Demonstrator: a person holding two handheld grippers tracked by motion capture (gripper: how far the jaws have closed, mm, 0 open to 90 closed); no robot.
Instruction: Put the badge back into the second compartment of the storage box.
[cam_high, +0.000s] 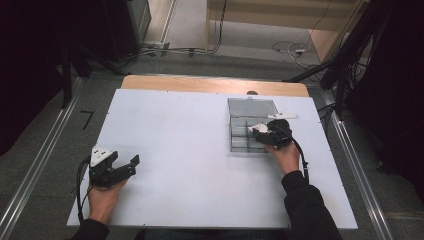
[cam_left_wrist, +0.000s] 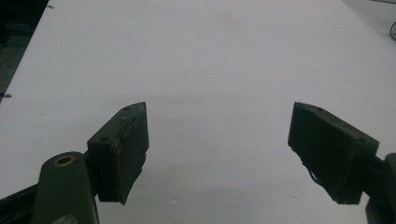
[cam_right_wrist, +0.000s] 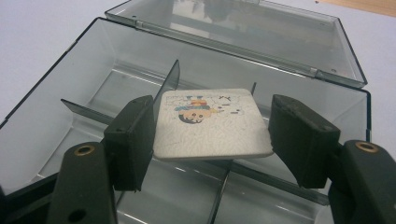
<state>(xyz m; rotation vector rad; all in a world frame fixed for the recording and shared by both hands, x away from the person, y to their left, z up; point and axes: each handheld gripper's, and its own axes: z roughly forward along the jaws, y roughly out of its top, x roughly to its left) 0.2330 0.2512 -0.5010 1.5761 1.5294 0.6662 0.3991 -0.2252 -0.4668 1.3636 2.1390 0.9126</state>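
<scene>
So here's where I'm at: my right gripper (cam_right_wrist: 212, 126) is hanging over the clear smoky-grey plastic organizer box with the hinged lid flipped open (cam_right_wrist: 224, 39), and between the jaws sits a small white square tile with rounded corners and a little cartoon print on it (cam_right_wrist: 212, 123). In the right gripper view the left jaw looks pressed right up against the tile's edge, and the right jaw is at or just beside the opposite edge. I honestly can't tell if I'm pinching it or if it's resting on the dividers with the jaws merely around it.

The tile lies flat, printed side up, sitting over the spot where the box's thin dividers (cam_right_wrist: 170, 81) cross, so it straddles compartments and isn't down in any one of them. It's square, so there's no real long axis to speak of; the jaws span it side to side, and the print end points away from me toward the lid.

From the high view, the box (cam_high: 240, 142) is on the right half of the white tabletop (cam_high: 190, 150), right under my right hand (cam_high: 285, 157). My left gripper (cam_high: 125, 167) is well apart, parked near the front left corner, jaws spread wide with nothing between them, and bare table ahead in its own view.

My guess: whichever way the tile goes next, in or out, it's the right gripper's job, and the thing to watch is which compartment it's really above, since the cross of dividers is directly below it.
</scene>
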